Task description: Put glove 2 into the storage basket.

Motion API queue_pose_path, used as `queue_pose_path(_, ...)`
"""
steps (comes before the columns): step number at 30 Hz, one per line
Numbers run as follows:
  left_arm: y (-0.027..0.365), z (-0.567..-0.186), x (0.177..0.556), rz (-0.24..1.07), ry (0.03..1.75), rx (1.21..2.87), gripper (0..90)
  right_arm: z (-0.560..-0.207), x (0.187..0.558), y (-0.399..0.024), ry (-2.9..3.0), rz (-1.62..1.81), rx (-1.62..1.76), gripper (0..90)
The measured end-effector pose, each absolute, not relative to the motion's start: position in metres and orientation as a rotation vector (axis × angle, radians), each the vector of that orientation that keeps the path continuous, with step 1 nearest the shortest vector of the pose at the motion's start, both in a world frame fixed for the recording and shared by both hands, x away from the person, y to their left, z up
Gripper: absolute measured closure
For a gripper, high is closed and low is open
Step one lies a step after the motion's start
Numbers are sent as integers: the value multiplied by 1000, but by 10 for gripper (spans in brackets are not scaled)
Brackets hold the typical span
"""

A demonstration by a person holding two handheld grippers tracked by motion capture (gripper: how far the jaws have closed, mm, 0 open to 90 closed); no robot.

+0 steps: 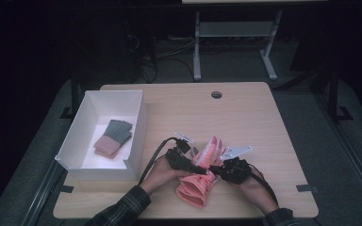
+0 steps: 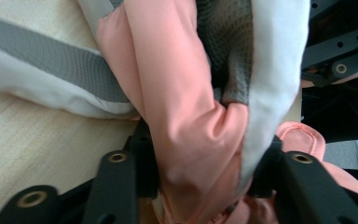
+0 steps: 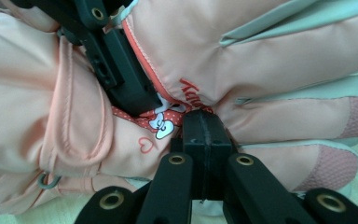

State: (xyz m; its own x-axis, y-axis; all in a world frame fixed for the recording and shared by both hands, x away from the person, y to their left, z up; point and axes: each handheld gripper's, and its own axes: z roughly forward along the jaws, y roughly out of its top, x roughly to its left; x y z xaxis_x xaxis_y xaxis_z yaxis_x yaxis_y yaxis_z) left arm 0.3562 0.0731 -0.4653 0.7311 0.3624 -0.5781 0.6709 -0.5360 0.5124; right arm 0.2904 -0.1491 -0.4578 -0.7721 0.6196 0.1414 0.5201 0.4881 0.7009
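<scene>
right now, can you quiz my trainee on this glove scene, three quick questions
1. True or false: the white box holds nothing.
2. Which gripper has its jaws pressed flat together, pinching no cloth between them: A) left gripper B) right gripper?
3. What does the left gripper grip between its jaws?

Key:
1. False. A folded pair of gloves, grey and pink, lies in it.
2. B. In the right gripper view its jaws meet, resting against the pink glove.
3. A fold of the pink glove, peach and pale grey fabric bunched between the pads.
</scene>
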Motion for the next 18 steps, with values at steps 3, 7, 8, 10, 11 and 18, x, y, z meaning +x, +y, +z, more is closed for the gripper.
queue_pose_path(3,73,-464,356,-513,768,2186,612,-457,290,-151,2590,1165,998,900)
queue_pose_path(7,75,-461,356,-511,765,2176,626,-452,287,-156,2582,1204,1007,809)
queue_pose_path(8,76,-461,356,-517,760,2179,628,-449,286,-159,2581,1222,1016,754)
queue_pose_path(10,77,-460,357,-529,768,2166,631,-445,285,-167,2585,1278,1044,630)
queue_pose_path(11,76,-459,357,-531,761,2170,631,-444,284,-170,2581,1295,1051,603)
queue_pose_path(18,77,-446,356,-498,744,2165,634,-437,275,-189,2509,1295,1088,377)
